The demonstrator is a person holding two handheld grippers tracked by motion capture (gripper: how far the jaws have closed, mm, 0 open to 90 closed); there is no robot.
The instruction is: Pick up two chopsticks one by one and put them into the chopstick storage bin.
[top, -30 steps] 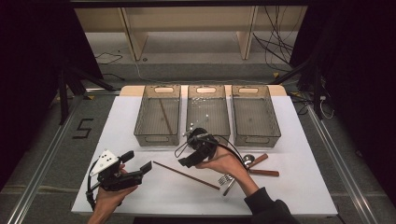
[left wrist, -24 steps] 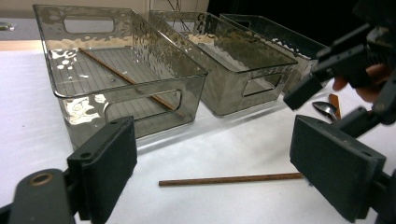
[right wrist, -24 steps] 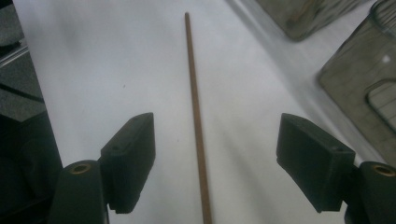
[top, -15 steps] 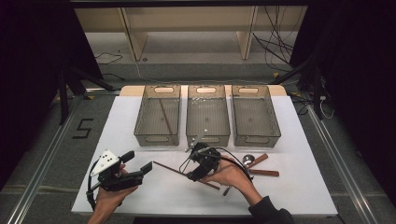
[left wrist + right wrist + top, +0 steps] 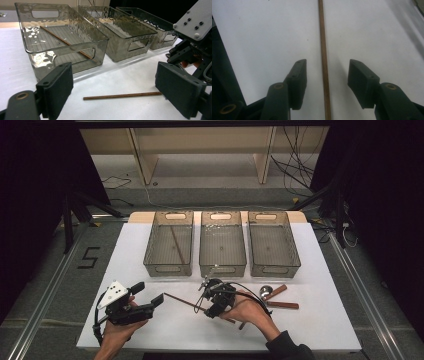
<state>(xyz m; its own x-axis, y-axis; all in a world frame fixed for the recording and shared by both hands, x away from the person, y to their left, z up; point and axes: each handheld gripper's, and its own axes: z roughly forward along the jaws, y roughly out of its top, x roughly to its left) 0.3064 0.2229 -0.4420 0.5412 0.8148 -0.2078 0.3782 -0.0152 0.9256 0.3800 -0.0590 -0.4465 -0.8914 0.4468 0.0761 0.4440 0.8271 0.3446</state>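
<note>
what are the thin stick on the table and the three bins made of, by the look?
Stick: likely wood or bamboo; matte reddish-brown, slim and straight, no metallic shine. It lies between the right gripper's jaws, which have just been closing but don't touch it.
Bins: probably smoky translucent plastic, glossy; rippled walls catch highlights, ribbed floor and moulded handle cut-outs show through.

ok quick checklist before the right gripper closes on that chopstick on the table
1. Chopstick lies between the right gripper jaws: ok, roughly centred.
2. Pads touching the stick: not yet; the jaws have just been closing, with a gap showing on both sides.
3. Stick flat on the white table, nothing on top of it: ok along the part in view.
4. Left gripper clear of the grasp: ok, open and standing off by the stick's far end.
5. Left bin has room: ok, it holds one chopstick.
6. Stick tilt once lifted: cannot tell.
</note>
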